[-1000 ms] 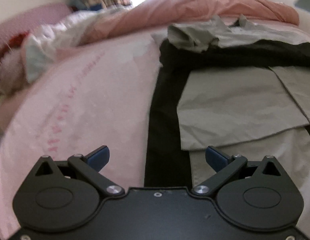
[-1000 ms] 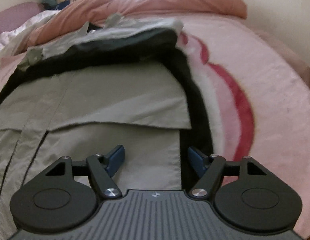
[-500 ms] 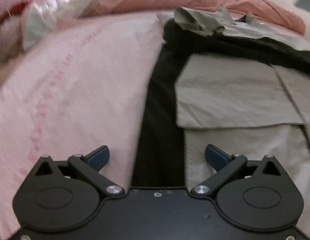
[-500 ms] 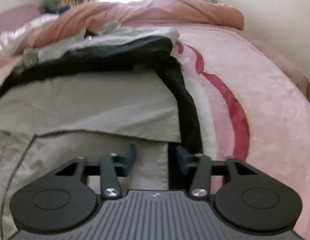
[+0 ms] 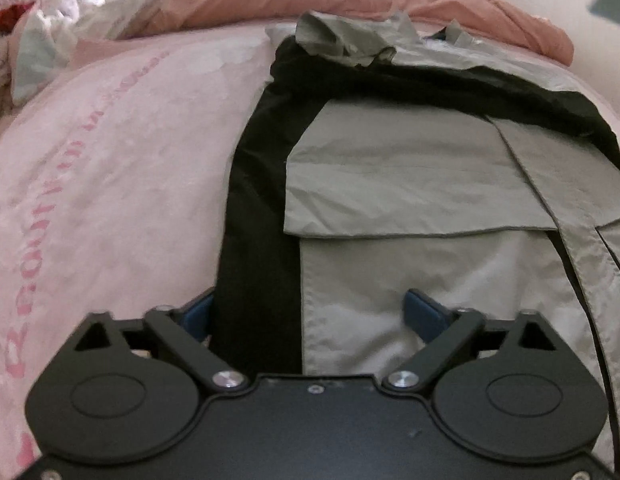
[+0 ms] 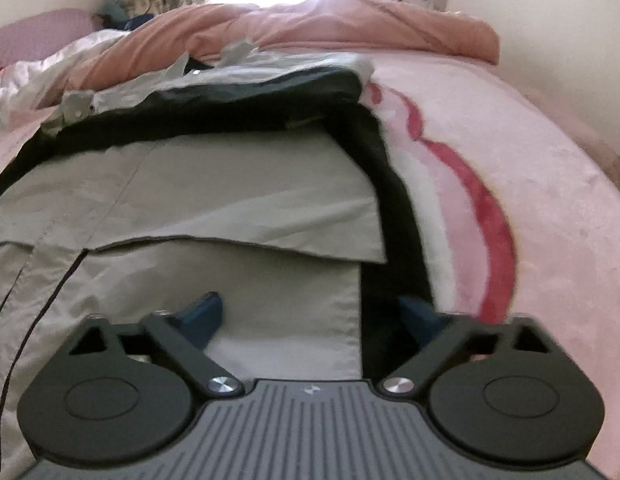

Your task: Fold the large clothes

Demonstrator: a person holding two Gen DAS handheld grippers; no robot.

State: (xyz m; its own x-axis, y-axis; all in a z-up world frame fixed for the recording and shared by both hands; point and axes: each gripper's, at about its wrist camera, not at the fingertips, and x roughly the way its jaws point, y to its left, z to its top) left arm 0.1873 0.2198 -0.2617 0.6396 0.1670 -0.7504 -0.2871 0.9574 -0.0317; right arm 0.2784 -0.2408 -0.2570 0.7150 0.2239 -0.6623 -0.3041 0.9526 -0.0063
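Left wrist view: the grey-and-black jacket (image 5: 410, 184) lies flat on the pink blanket (image 5: 110, 168), sleeves folded in over the front, black lining showing along its left edge. The left gripper (image 5: 310, 312) straddles that edge, jaws apart and just closing in, cloth between but not pinched. Open blanket spreads to the left.

Right wrist view: same jacket (image 6: 214, 200), its right edge between the right gripper (image 6: 314, 314) jaws, wide and just reopening, nothing pinched. Bare blanket (image 6: 530, 200) to the right; rumpled duvet (image 6: 310, 24) beyond.
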